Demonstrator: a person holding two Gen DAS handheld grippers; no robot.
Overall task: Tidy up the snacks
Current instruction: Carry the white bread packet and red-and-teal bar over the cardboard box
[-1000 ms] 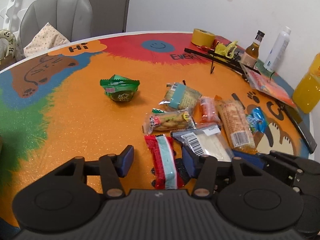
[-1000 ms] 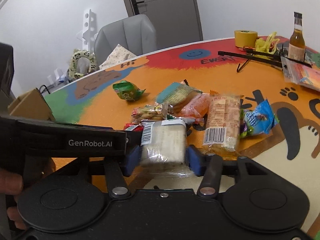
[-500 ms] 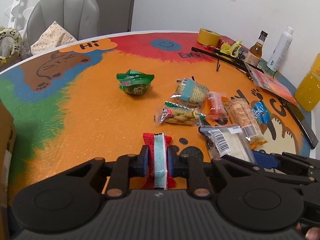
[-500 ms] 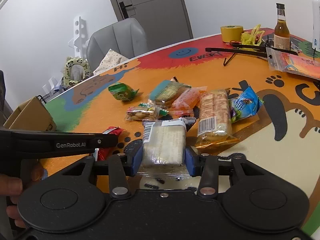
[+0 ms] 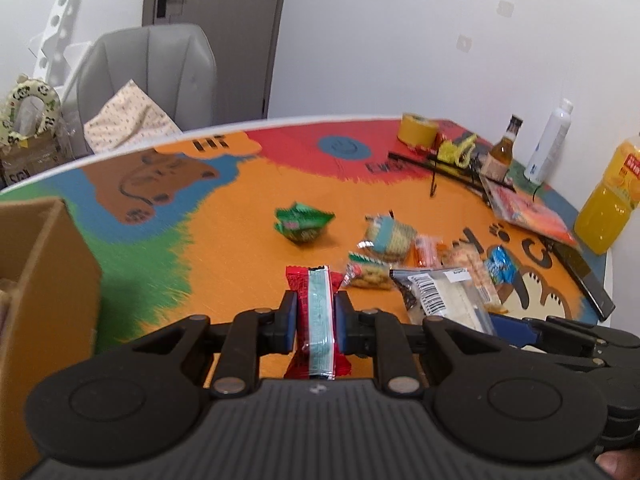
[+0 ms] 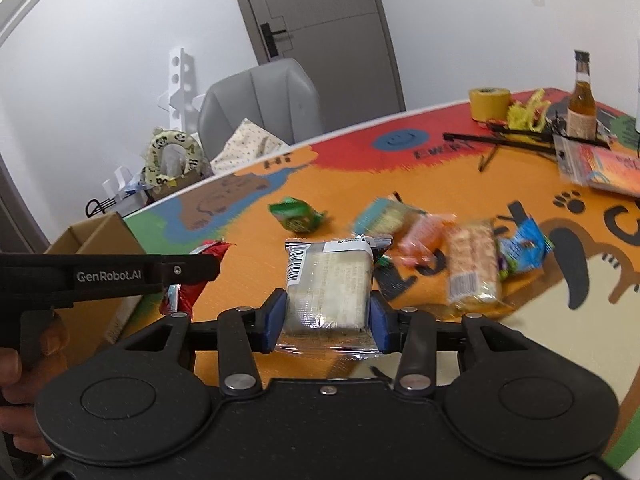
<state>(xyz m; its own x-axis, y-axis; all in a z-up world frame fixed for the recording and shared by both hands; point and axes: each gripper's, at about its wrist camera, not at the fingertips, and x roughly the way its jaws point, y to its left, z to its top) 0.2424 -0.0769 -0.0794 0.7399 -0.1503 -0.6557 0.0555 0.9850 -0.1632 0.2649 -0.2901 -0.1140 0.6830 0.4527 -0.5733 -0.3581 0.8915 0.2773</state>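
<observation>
Left wrist view: the left gripper (image 5: 316,316) pinches a red snack bar (image 5: 318,312) above the table (image 5: 240,216), beside a cardboard box (image 5: 36,280).

Right wrist view: the right gripper (image 6: 328,316) clamps a clear-wrapped cake (image 6: 330,284) over the table, other snacks (image 6: 472,268) lying beyond.

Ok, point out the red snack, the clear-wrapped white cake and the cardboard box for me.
red snack (image 5: 318,312), left wrist view, pale centre stripe of the wrapper.
clear-wrapped white cake (image 6: 330,286), right wrist view, middle of the cake's top face.
cardboard box (image 5: 52,280), left wrist view, outer side wall.
</observation>
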